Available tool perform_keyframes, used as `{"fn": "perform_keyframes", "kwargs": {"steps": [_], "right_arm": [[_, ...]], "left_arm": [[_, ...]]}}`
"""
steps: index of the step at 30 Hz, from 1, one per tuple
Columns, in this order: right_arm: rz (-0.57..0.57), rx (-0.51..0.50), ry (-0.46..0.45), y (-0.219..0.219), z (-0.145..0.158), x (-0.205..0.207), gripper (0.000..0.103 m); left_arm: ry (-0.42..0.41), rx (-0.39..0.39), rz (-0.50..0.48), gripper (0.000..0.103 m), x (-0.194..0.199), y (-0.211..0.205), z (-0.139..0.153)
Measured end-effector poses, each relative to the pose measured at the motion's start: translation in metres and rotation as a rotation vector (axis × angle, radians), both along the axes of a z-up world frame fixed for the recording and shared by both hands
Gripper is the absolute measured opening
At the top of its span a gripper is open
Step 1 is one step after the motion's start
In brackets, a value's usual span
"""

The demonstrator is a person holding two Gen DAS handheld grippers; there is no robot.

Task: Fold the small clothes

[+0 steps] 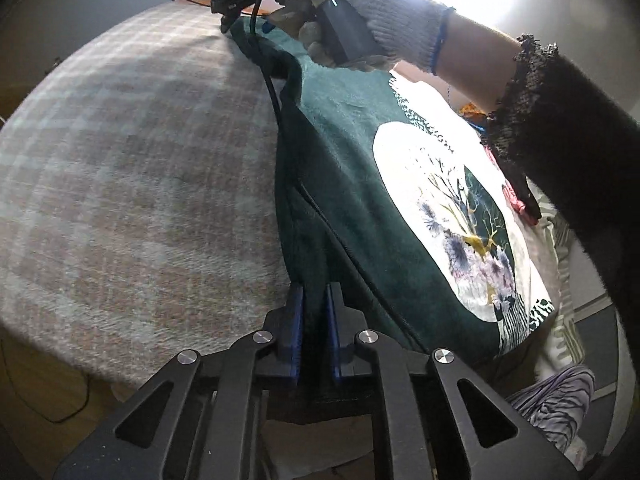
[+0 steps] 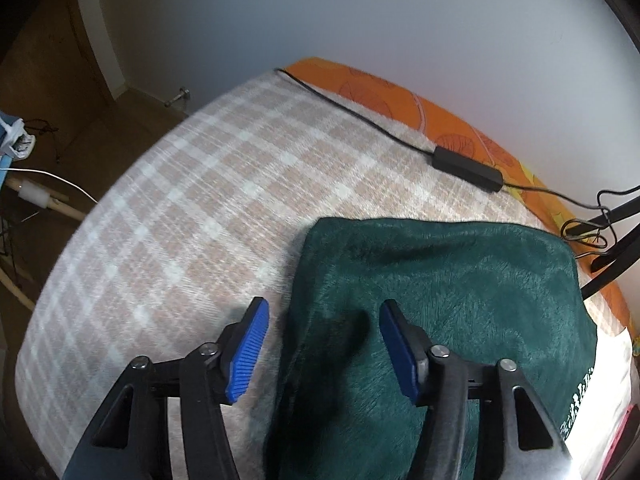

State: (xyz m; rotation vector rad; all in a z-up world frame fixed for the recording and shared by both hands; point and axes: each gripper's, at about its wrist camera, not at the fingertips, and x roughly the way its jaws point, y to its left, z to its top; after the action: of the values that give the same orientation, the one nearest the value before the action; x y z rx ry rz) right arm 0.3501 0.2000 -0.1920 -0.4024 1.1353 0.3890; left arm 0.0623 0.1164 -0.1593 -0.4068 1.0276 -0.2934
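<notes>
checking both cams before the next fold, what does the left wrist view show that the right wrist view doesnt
Only the left wrist view: the left gripper shut on the near edge of the green garment, the garment's white printed panel, and a gloved hand holding the other gripper.

Only the right wrist view: the right gripper open over the garment's left edge, a black power adapter and an orange sheet.

Both: the green garment on the checked blanket.

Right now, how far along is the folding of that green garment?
Early on. The green garment lies on the checked blanket, its side already doubled over. In hand: the left tool pinches its near edge, while the right tool straddles the far edge, open. The main fold remains.
</notes>
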Motion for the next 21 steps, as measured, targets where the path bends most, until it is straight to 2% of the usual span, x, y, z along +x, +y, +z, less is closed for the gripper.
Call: {"fn": "perform_keyframes", "kwargs": {"steps": [2, 3, 4, 5, 6, 8, 9, 21], "right_arm": [[-0.016, -0.005, 0.016, -0.004, -0.005, 0.005, 0.047], [-0.023, 0.023, 0.025, -0.008, -0.006, 0.006, 0.047], [-0.030, 0.042, 0.030, -0.010, -0.007, 0.008, 0.042], [-0.035, 0.047, 0.029, -0.012, -0.006, 0.009, 0.033], [-0.033, 0.044, 0.025, -0.013, -0.006, 0.010, 0.029], [-0.032, 0.044, 0.024, -0.015, -0.003, 0.010, 0.008], [-0.034, 0.050, 0.023, -0.017, -0.002, 0.010, 0.005], [-0.077, 0.232, -0.036, -0.079, 0.055, 0.006, 0.002]], "left_arm": [[0.001, -0.003, -0.004, 0.007, 0.001, -0.001, 0.000], [0.000, -0.003, -0.007, 0.006, 0.002, -0.002, 0.000], [0.000, -0.004, -0.013, 0.005, 0.002, -0.004, 0.000], [0.000, -0.008, -0.018, 0.004, 0.003, -0.005, 0.000], [0.000, -0.010, -0.019, 0.004, 0.003, -0.006, 0.000], [-0.002, -0.016, -0.026, 0.003, 0.004, -0.009, 0.001], [-0.005, -0.023, -0.029, 0.003, 0.004, -0.010, 0.002], [-0.093, -0.016, -0.096, 0.002, 0.005, -0.037, 0.026]]}}
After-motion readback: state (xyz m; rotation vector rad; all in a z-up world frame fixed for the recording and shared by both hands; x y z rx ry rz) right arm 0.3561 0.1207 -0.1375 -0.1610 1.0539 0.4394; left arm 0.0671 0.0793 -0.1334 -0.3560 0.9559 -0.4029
